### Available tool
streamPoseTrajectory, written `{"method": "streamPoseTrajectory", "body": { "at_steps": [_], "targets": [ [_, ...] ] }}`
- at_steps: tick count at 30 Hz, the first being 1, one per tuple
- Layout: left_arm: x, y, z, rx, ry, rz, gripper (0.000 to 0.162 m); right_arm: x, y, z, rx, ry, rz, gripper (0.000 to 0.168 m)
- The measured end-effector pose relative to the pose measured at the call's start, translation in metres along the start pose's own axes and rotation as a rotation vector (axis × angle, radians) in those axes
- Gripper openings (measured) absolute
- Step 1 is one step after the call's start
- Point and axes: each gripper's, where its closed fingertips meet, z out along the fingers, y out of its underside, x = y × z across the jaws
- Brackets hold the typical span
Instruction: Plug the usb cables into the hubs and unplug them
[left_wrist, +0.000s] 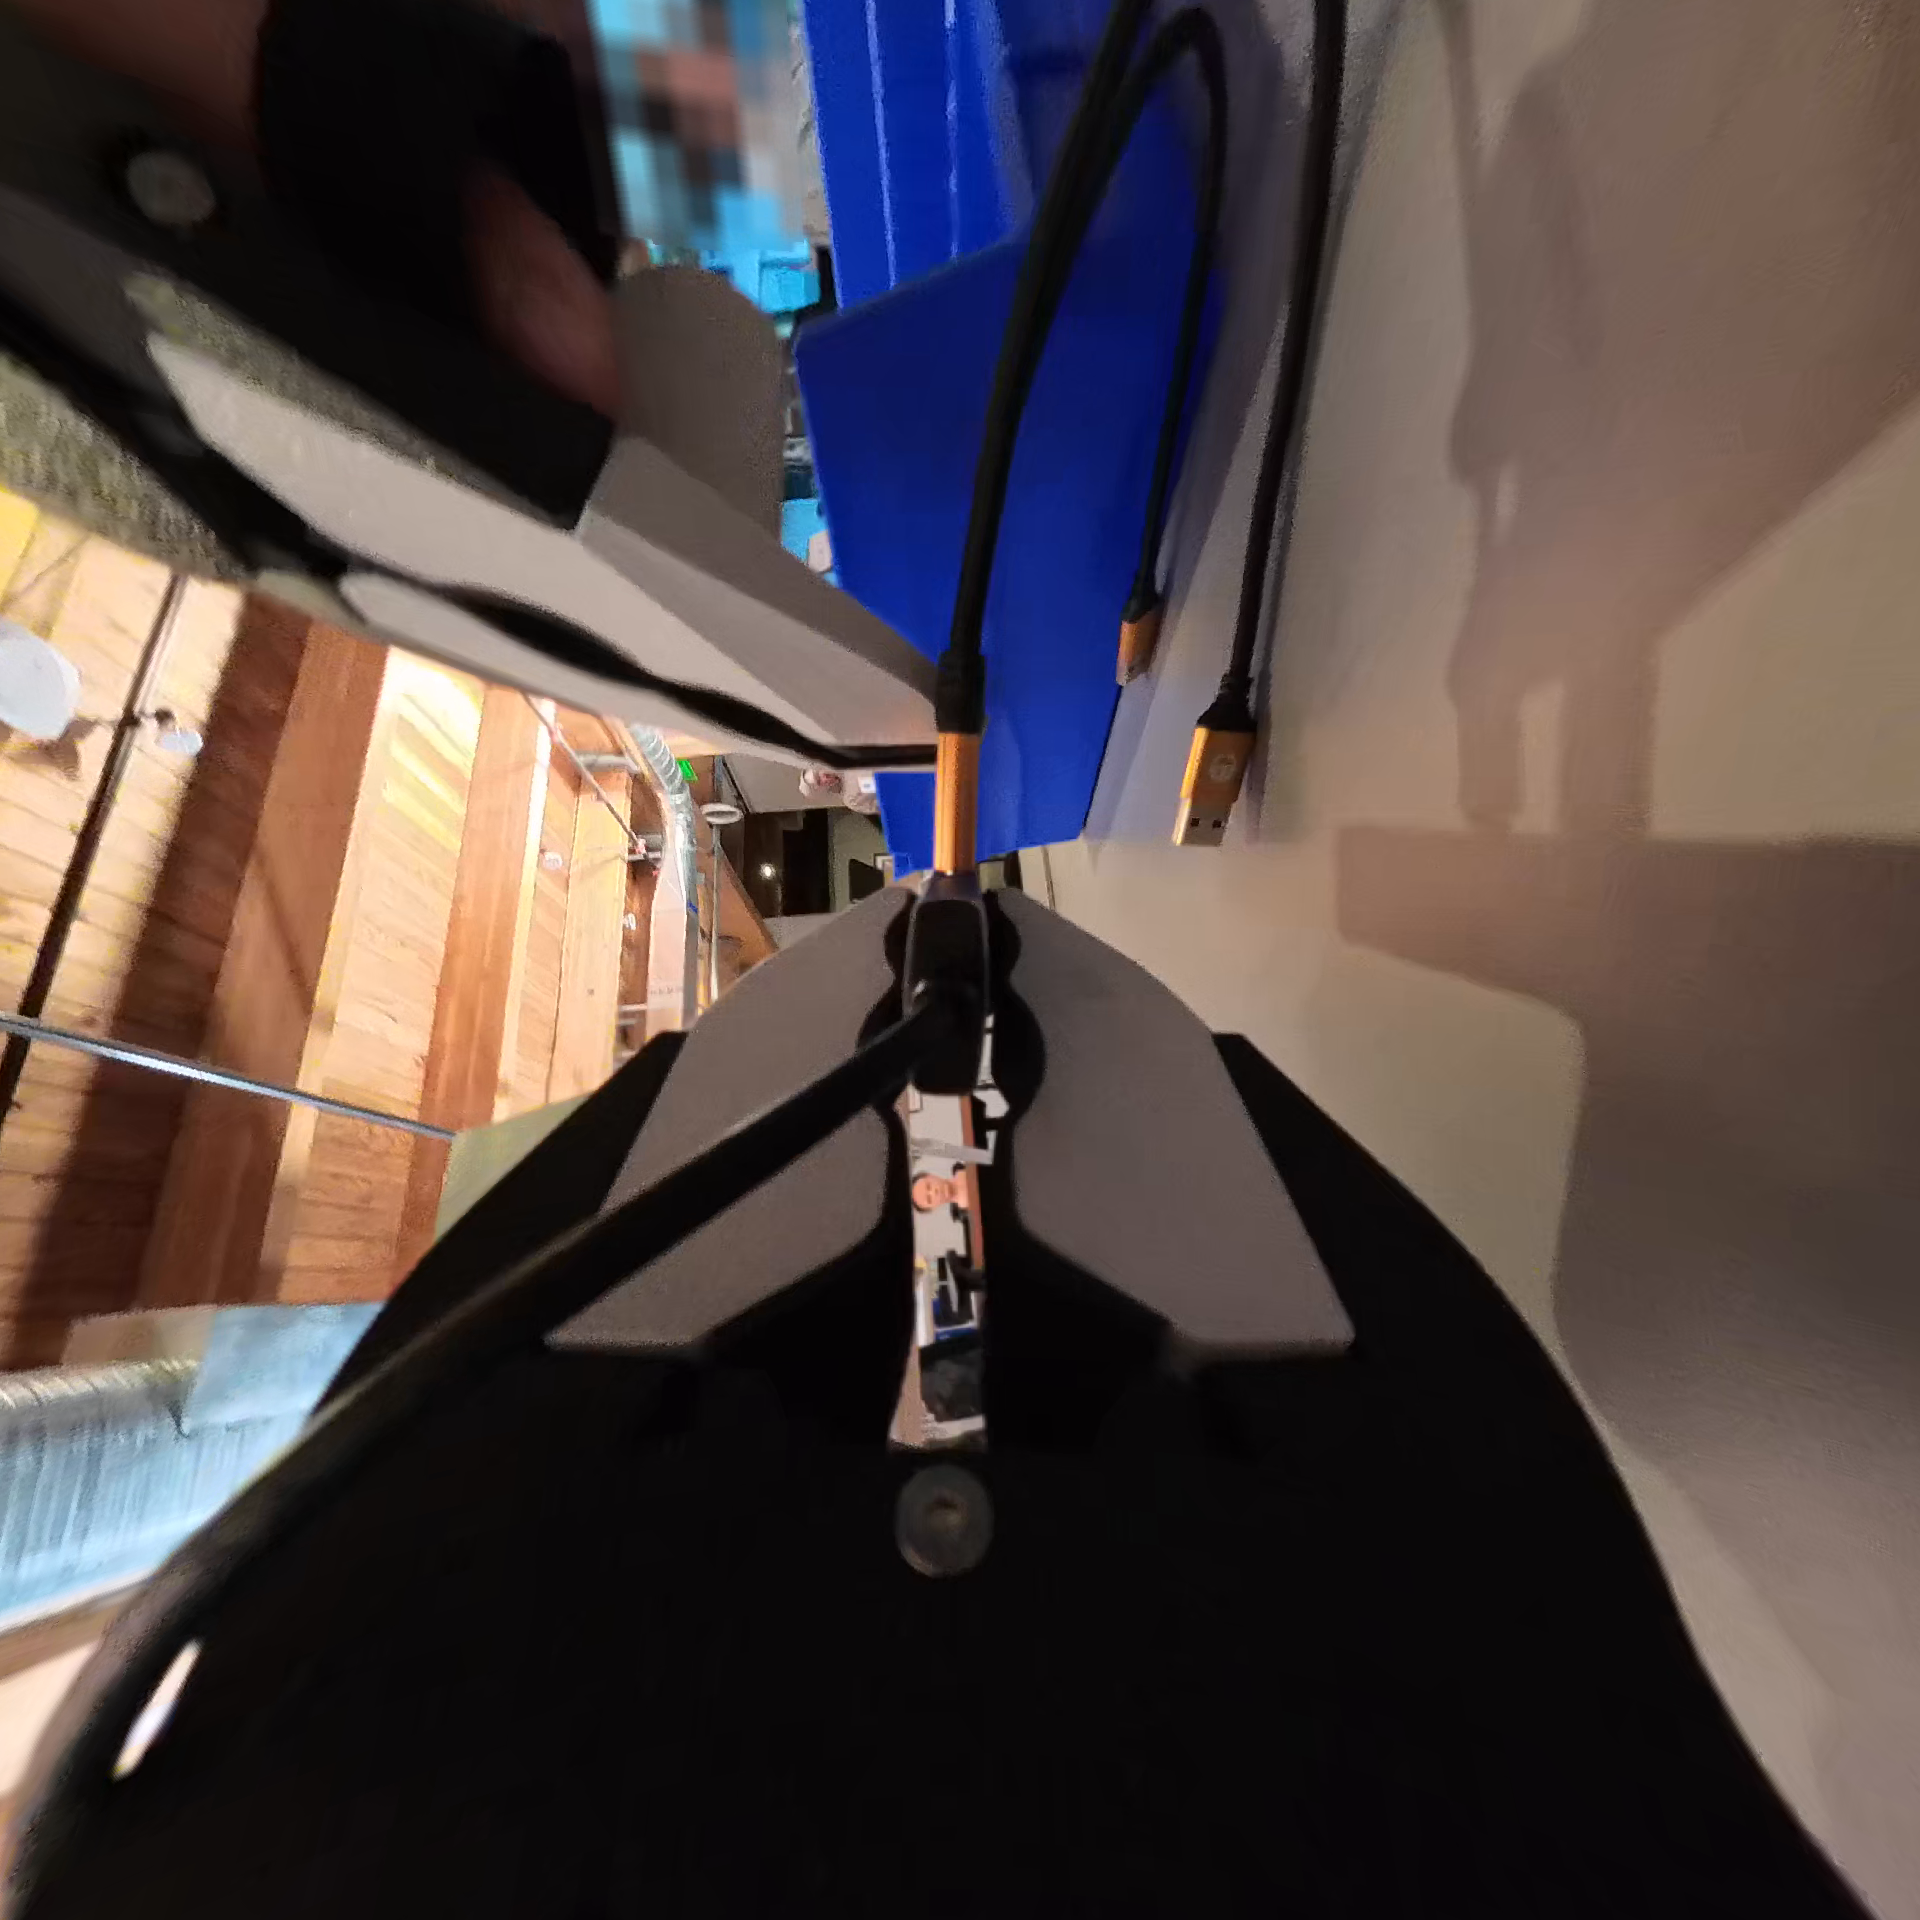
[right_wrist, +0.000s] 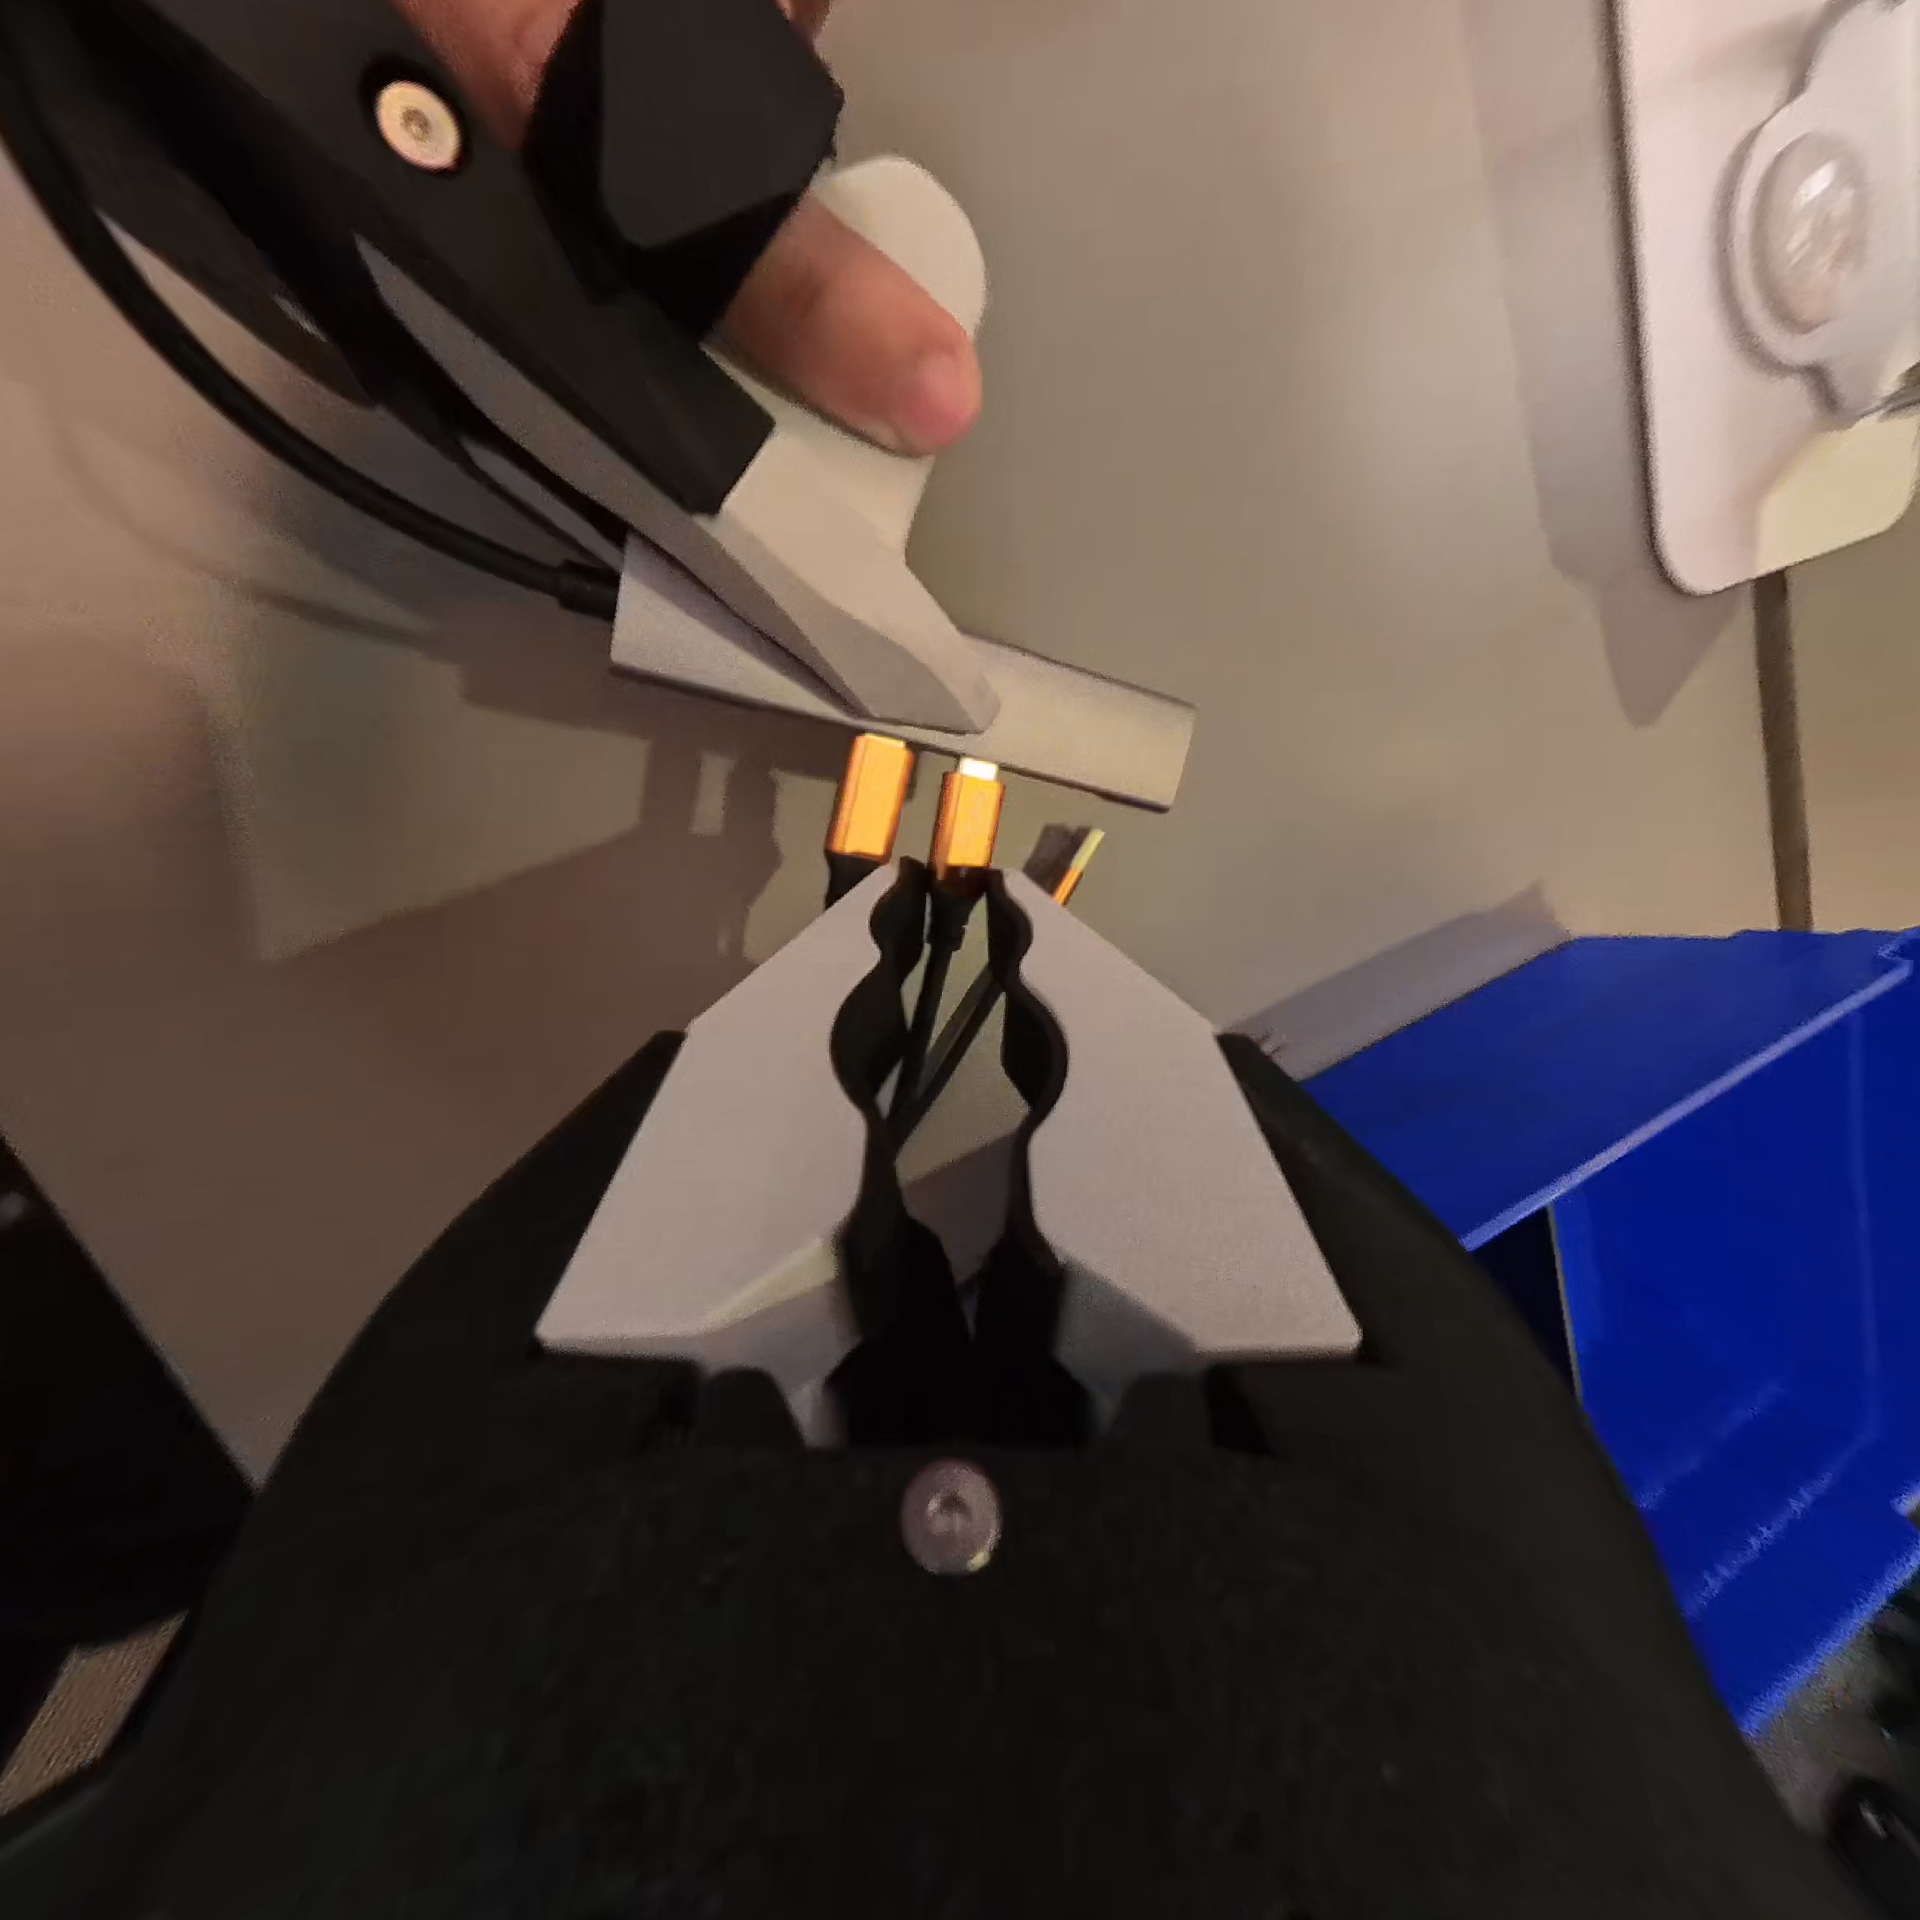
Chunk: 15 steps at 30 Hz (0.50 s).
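Note:
My left gripper (left_wrist: 948, 888) is shut on a flat grey hub (left_wrist: 951, 935), seen edge on, whose black cable trails to the lower left. In the right wrist view it (right_wrist: 956, 707) comes in from the upper left and holds the hub (right_wrist: 1101, 727) above the beige table. My right gripper (right_wrist: 951, 883) is shut on the rear of an orange plug (right_wrist: 968, 816) with a black cable. The plug's silver tip meets the hub's edge. In the left wrist view the right gripper (left_wrist: 904, 753) reaches in from the upper left beside that plug (left_wrist: 956, 800).
A blue bin (left_wrist: 935, 468) (right_wrist: 1610, 1091) stands beside the work spot. Two loose orange connectors (left_wrist: 1216, 779) (left_wrist: 1138, 644) lie on the beige table (left_wrist: 1558, 623). A white bracket plate (right_wrist: 1766, 312) sits at the far right. A person's finger (right_wrist: 862, 343) rests on the left gripper. Left and right tips are no more than a few centimetres apart. The white bracket plate (right_wrist: 1766, 312) is about equally far from each gripper, around 40 cm.

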Motion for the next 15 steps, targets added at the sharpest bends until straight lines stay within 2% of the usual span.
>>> {"method": "streamPoseTrajectory", "body": {
  "at_steps": [5, 7, 10, 15],
  "targets": [
    [-0.022, 0.011, -0.003, 0.036, -0.069, -0.269, 0.009, 0.015, -0.019, -0.027, 0.358, 0.037, 0.151, 0.012],
    [-0.034, 0.012, -0.007, 0.075, -0.114, -0.367, 0.009, 0.014, -0.019, -0.04, 0.488, 0.0, 0.241, 0.017],
    [-0.045, 0.008, -0.012, 0.125, -0.141, -0.451, 0.01, 0.011, -0.016, -0.048, 0.605, -0.063, 0.353, 0.021],
    [-0.04, -0.001, -0.011, 0.14, -0.126, -0.443, 0.009, 0.004, -0.022, -0.047, 0.683, -0.004, 0.329, 0.01]
  ]
}}
